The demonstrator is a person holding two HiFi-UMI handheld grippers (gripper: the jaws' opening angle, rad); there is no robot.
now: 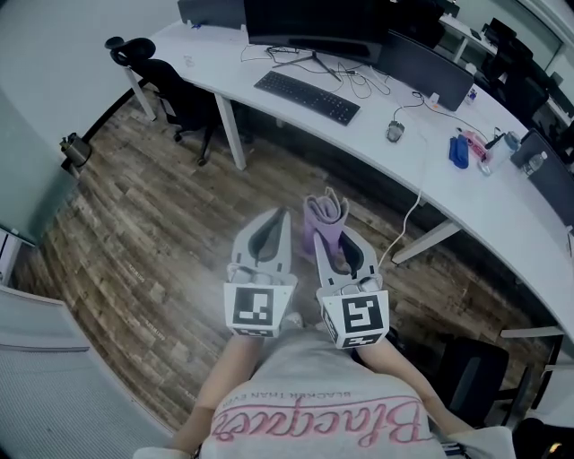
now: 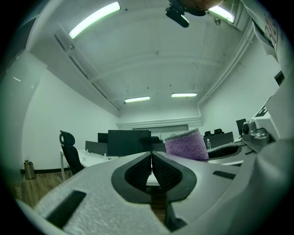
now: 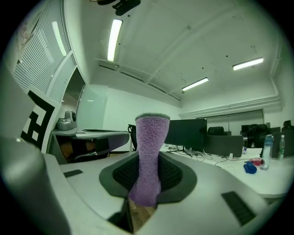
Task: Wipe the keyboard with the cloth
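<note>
I have both grippers low in the centre of the head view, side by side over bare wooden floor (image 1: 134, 224). The person's shirt is cut off by the bottom edge. The left gripper (image 1: 278, 217) has its jaws pressed together with nothing between them. In the left gripper view, the left gripper (image 2: 151, 160) shows its ribbed pads meeting along one line. The right gripper (image 1: 323, 238) pinches the purple cloth (image 1: 325, 213), which stands up past the jaw tips. In the right gripper view, the right gripper (image 3: 147, 176) has the cloth (image 3: 150, 151) filling the gap between its pads, with the lower end hanging below them.

The keyboard (image 1: 307, 97) lies at upper centre on the long white desk (image 1: 377, 170), well apart from both grippers. It sits in front of a dark monitor (image 1: 309, 22) whose top is cut off by the frame. The desk's near edge runs diagonally from upper left to the right edge, and the floor between it and the grippers is open. A black chair (image 1: 166, 85) stands at the desk's left end, and another dark chair (image 1: 466, 376) sits at lower right. A white cable (image 1: 414, 202) hangs off the desk edge, to the right of the cloth.

The small items on the desk right of the keyboard, one of them blue (image 1: 458, 151), are too small for me to name. In the left gripper view the cloth (image 2: 186, 144) hides part of the desks behind it.
</note>
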